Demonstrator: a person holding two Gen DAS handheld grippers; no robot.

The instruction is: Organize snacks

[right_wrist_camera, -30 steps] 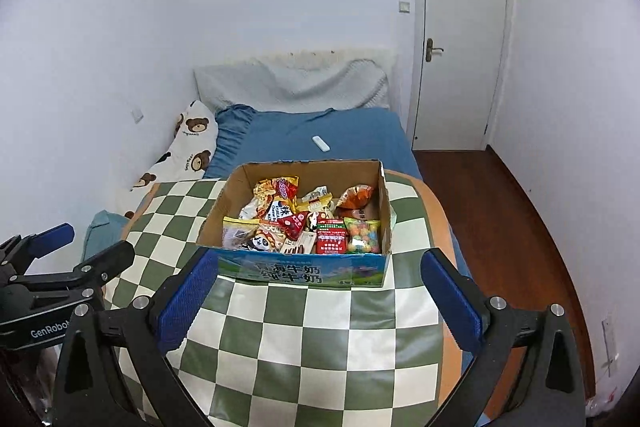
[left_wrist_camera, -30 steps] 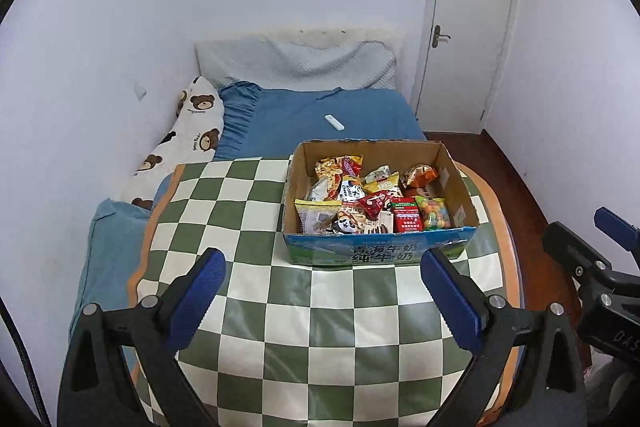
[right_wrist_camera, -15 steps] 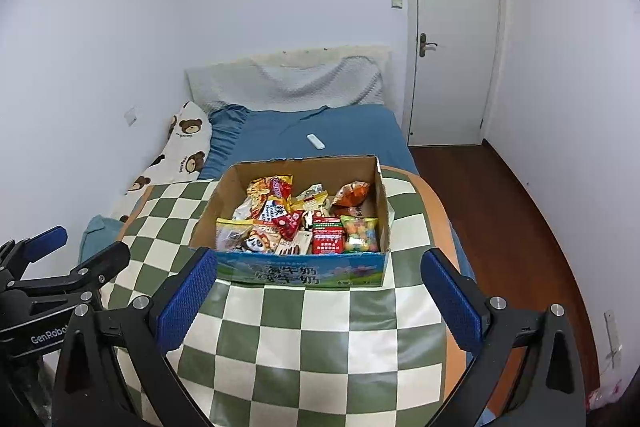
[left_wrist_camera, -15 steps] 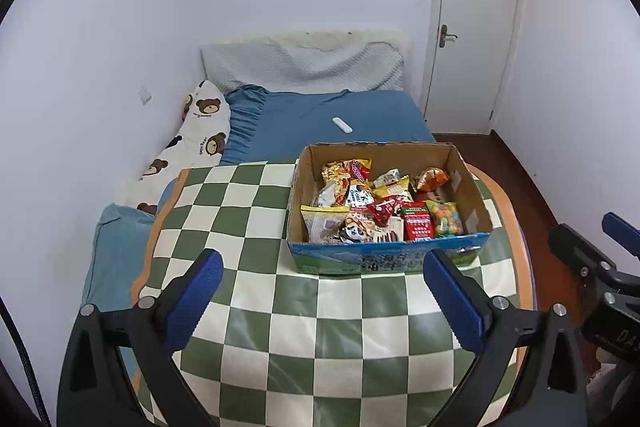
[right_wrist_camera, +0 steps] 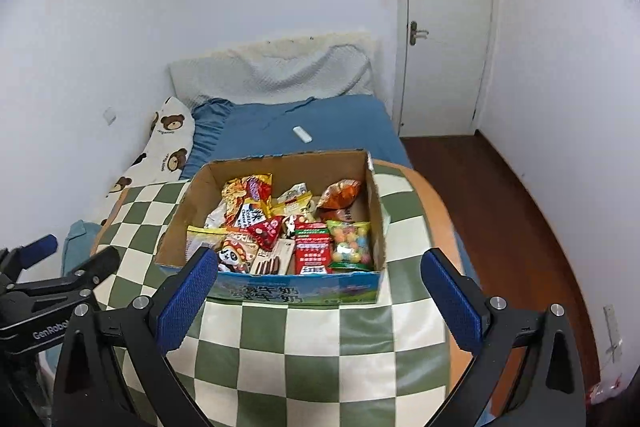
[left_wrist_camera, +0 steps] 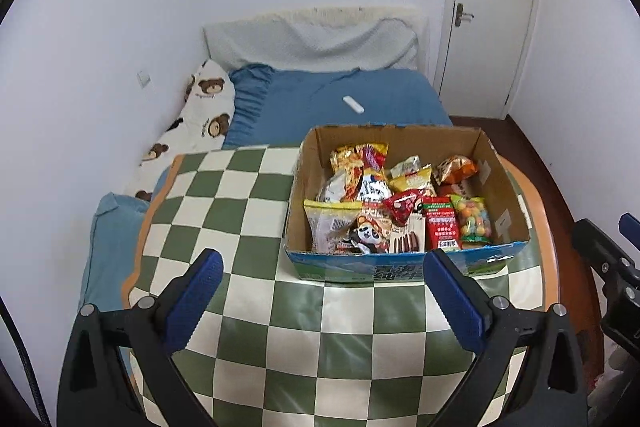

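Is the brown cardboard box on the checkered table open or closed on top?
Open. The brown cardboard box has no lid or flaps over it, and snack packets inside show from above.

White lettering reading "GenRobo", cut off at the frame edge, is being shown on the black body of the left gripper [right_wrist_camera: 60, 263] in the right wrist view. Large Chinese characters, with "牛奶" readable among them, are being displayed on the blue front wall of the cardboard box [right_wrist_camera: 280, 293]. Print on the snack packets [right_wrist_camera: 312, 251] inside is being rendered too small to be read.
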